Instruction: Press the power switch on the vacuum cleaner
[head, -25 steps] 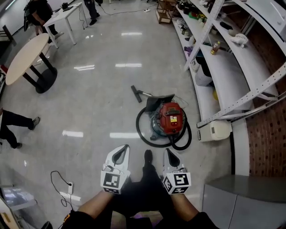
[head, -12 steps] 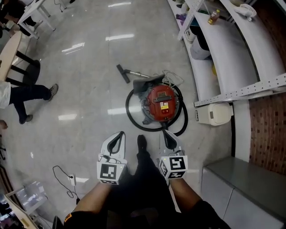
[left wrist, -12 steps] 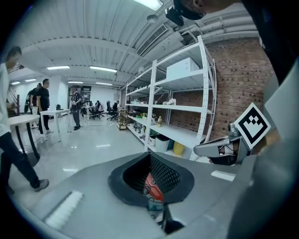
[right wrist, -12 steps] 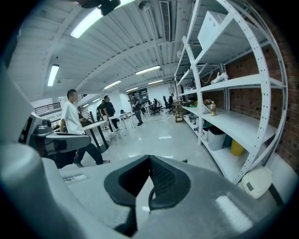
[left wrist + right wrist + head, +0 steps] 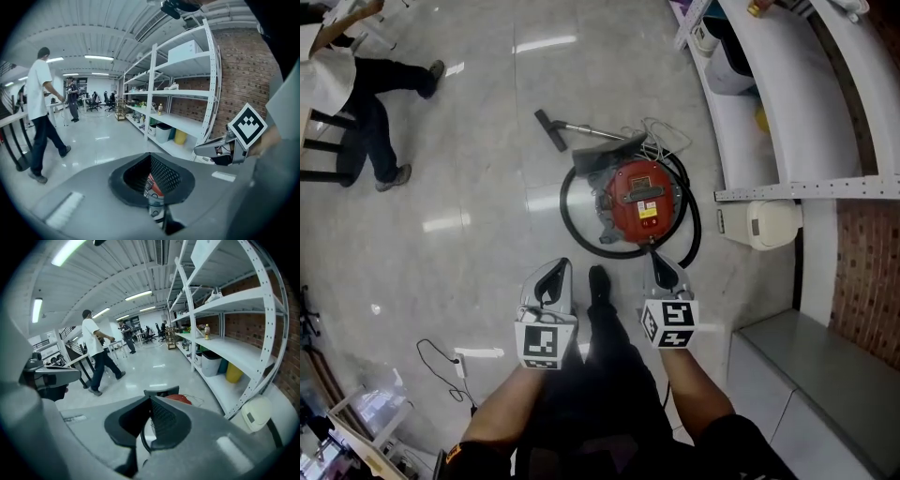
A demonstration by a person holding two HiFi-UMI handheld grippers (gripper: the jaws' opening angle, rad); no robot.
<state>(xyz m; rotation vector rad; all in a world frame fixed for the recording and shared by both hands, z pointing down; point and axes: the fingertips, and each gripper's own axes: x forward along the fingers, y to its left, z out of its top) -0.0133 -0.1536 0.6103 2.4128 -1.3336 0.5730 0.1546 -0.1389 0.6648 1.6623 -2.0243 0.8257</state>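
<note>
The red vacuum cleaner [image 5: 642,201] stands on the glossy floor, ringed by its black hose [image 5: 569,220], with the nozzle [image 5: 550,129] lying up-left of it. In the head view my left gripper [image 5: 555,270] hangs below-left of the vacuum, well short of it, jaws together and empty. My right gripper [image 5: 660,263] points at the vacuum's near edge, just short of the hose, also shut on nothing. The right gripper view shows the red top [image 5: 180,399] just past the closed jaw tips [image 5: 150,397]. A bit of the red body [image 5: 151,183] shows through the gap under the left jaw tips [image 5: 151,155].
White shelving [image 5: 787,112] runs along the right, with a white appliance [image 5: 769,223] at its foot and a grey cabinet [image 5: 825,384] nearer me. A person in a white shirt [image 5: 347,75] walks at the upper left. A power strip with cable [image 5: 455,366] lies lower left. My shoe [image 5: 598,279] is between the grippers.
The vacuum cleaner now sits closer to both grippers, with the right one nearly at the hose. The person at the left has walked up to the upper left corner.
</note>
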